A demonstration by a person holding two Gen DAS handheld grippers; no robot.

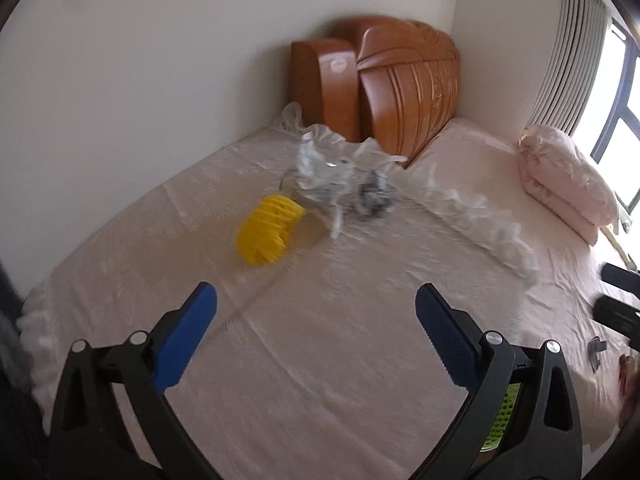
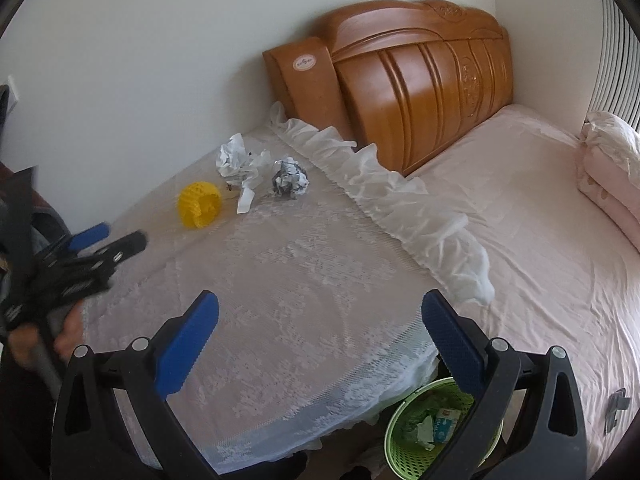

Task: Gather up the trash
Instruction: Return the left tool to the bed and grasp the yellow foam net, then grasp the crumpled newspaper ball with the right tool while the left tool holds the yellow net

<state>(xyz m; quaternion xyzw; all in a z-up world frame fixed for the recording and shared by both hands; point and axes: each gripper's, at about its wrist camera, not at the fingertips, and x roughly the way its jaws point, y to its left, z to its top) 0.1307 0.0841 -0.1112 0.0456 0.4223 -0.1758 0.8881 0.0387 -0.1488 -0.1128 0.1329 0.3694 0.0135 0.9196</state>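
Crumpled white paper (image 2: 236, 160) and a grey printed paper ball (image 2: 290, 178) lie on a lace-covered table (image 2: 280, 300) near the far wall; they are blurred in the left wrist view (image 1: 340, 184). A yellow mesh ball (image 2: 199, 204) lies beside them, also in the left wrist view (image 1: 268, 230). A green trash basket (image 2: 416, 436) with scraps stands below the table's near edge. My left gripper (image 1: 316, 316) is open and empty, also seen at the left of the right wrist view (image 2: 108, 240). My right gripper (image 2: 320, 320) is open and empty above the near table edge.
A wooden headboard (image 2: 420, 92) stands against the far wall. The pink bed (image 2: 540, 220) lies to the right with a folded pink quilt (image 2: 612, 172). A frilled white edge (image 2: 400, 200) runs between table and bed. A small grey clip (image 2: 618, 402) lies on the bed.
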